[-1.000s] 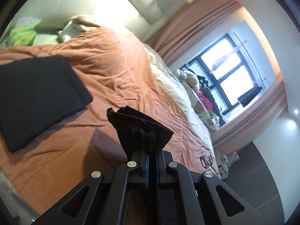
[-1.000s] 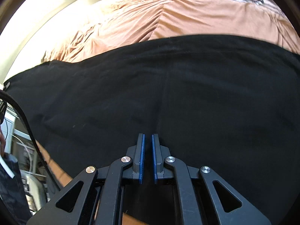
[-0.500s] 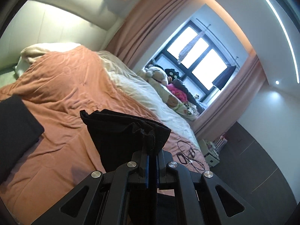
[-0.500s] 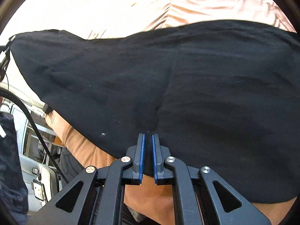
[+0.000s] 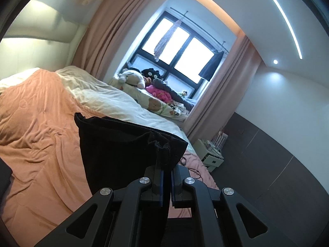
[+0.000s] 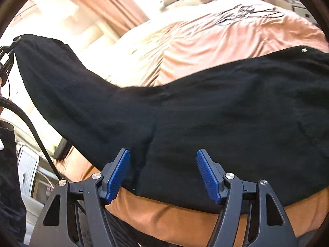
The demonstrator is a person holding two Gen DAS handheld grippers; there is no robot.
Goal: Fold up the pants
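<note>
Left wrist: my left gripper [image 5: 166, 182] is pinched tight on a bunched edge of the black pants [image 5: 123, 144]. The jaws are nearly together, with cloth squeezed between the blue pads. The fabric is lifted clear of the orange quilt [image 5: 37, 127] and hangs down in front of the fingers. Beyond it I see the cream duvet [image 5: 107, 96], plush toys [image 5: 133, 78] by the window [image 5: 178, 49], and pink curtains [image 5: 102, 30] on either side. A small white shelf [image 5: 211, 154] stands on the dark floor past the foot of the bed.

Right wrist: my right gripper [image 6: 162, 175] has its jaws spread wide, blue pads [image 6: 118, 175] apart and gripping nothing. The pants [image 6: 205, 123] lie just ahead, most of the cloth spread on the quilt [image 6: 216, 41], with the far left corner pulled up off the bed. That raised corner meets the left gripper [image 6: 6, 57] at the frame's left edge. A black cable [image 6: 33, 129] runs down the left side.
</note>
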